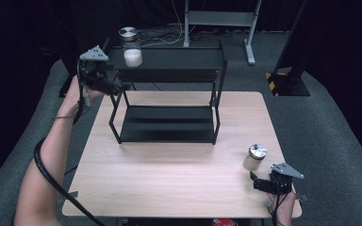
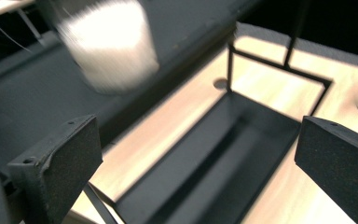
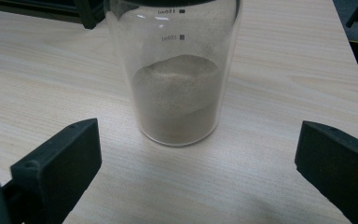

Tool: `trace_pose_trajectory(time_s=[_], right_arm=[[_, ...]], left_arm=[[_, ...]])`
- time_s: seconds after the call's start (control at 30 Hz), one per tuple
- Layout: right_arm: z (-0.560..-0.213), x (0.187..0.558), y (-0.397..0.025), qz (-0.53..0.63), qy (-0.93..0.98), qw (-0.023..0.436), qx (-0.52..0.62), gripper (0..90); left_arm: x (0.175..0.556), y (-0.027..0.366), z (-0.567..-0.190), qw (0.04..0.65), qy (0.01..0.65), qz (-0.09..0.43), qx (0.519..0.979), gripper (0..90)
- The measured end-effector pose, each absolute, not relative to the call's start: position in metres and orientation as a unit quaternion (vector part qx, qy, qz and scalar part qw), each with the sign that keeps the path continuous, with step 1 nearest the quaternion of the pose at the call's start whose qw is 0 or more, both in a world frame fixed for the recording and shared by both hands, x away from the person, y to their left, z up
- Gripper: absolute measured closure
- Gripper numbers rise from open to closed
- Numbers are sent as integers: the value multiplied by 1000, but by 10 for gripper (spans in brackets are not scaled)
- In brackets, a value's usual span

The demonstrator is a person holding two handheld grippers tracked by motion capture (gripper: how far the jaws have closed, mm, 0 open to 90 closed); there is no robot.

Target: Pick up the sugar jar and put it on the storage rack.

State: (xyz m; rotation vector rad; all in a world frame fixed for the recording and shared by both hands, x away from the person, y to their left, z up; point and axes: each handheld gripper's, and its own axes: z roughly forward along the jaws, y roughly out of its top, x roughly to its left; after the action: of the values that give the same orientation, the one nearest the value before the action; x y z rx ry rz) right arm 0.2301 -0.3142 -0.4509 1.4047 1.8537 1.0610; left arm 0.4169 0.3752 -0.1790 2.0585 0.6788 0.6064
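Right tongs at lower right of the high view, spread wide and empty — just short of the brown-powder jar, upright on the table near its right edge. In the right gripper view, jar centre-top, between the jaws but untouched. Left tongs at upper left, likewise released — beside the black rack, just below the white-powder jar on its top shelf.
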Motion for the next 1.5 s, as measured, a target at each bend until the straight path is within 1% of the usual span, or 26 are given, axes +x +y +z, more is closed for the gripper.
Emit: trace_pose_trajectory(time_s=[0.23, 0.3, 0.37, 0.6, 0.63, 0.77, 0.93, 1.2, 1.27, 1.37, 1.5], right_arm=[[-451, 230, -314, 397, 694, 288, 527, 0], [-450, 231, -314, 396, 695, 288, 527, 0], [-450, 231, -313, 394, 696, 288, 527, 0], [-450, 232, -313, 391, 698, 287, 526, 0], [-449, 232, -312, 391, 699, 287, 525, 0], [-449, 233, -312, 389, 701, 286, 524, 0], [-449, 233, -312, 388, 701, 286, 525, 0], [-449, 233, -314, 393, 699, 284, 526, 0], [-449, 233, -314, 393, 699, 283, 526, 0], [-449, 234, -312, 388, 701, 284, 526, 0], [-449, 233, -313, 391, 698, 286, 528, 0]], left_arm=[[392, 373, -222, 409, 267, 237, 840, 1], [389, 372, -238, 402, 274, 222, 845, 1], [383, 368, -255, 390, 279, 220, 850, 1], [366, 366, -317, 385, 295, 187, 854, 1], [365, 367, -326, 388, 297, 174, 855, 1], [356, 359, -359, 371, 304, 155, 864, 1], [345, 355, -393, 365, 324, 135, 862, 1], [336, 347, -431, 371, 350, 117, 852, 0], [330, 345, -437, 374, 354, 129, 847, 0], [327, 345, -439, 383, 365, 128, 839, 0], [320, 332, -437, 359, 364, 154, 846, 0]])
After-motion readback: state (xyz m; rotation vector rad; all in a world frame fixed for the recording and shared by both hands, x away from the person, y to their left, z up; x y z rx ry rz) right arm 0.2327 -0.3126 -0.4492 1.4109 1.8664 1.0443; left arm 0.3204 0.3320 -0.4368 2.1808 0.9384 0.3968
